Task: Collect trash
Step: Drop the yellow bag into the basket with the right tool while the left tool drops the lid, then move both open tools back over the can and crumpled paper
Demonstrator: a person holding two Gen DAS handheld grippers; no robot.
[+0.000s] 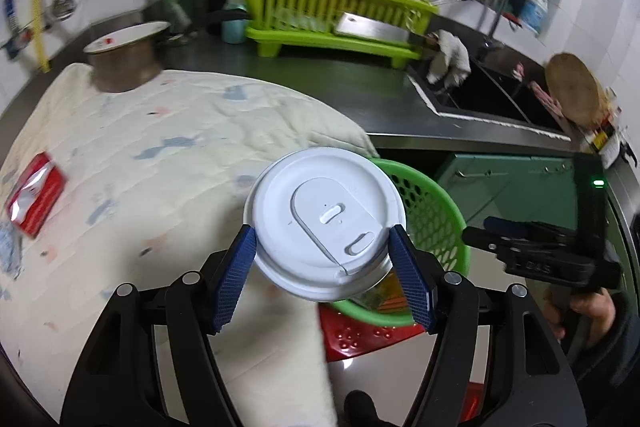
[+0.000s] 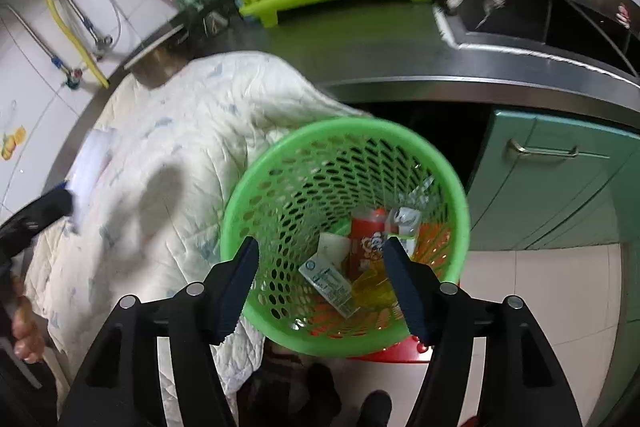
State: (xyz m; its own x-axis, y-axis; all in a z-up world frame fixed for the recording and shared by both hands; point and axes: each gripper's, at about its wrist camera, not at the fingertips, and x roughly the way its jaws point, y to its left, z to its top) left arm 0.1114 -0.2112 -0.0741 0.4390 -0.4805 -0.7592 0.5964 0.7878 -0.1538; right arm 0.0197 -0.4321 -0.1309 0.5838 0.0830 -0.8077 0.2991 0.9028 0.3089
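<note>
My left gripper (image 1: pixel 324 267) is shut on a cup with a white plastic lid (image 1: pixel 325 223), held above the quilt edge beside the green mesh trash basket (image 1: pixel 432 211). A red packet (image 1: pixel 36 199) lies on the quilt at the far left. My right gripper (image 2: pixel 320 283) is open and empty, right above the green basket (image 2: pixel 456 183), which holds several pieces of trash, among them a red carton (image 2: pixel 366 239) and a white tube (image 2: pixel 328 283). The right gripper also shows in the left wrist view (image 1: pixel 520 247) at the right.
A cream quilt (image 1: pixel 160 147) covers the counter. A metal pot (image 1: pixel 124 63), a lime dish rack (image 1: pixel 332 15) and a sink (image 1: pixel 492 91) stand behind. Green cabinet doors (image 2: pixel 552 183) are beside the basket, which stands on a red stool (image 1: pixel 360 335).
</note>
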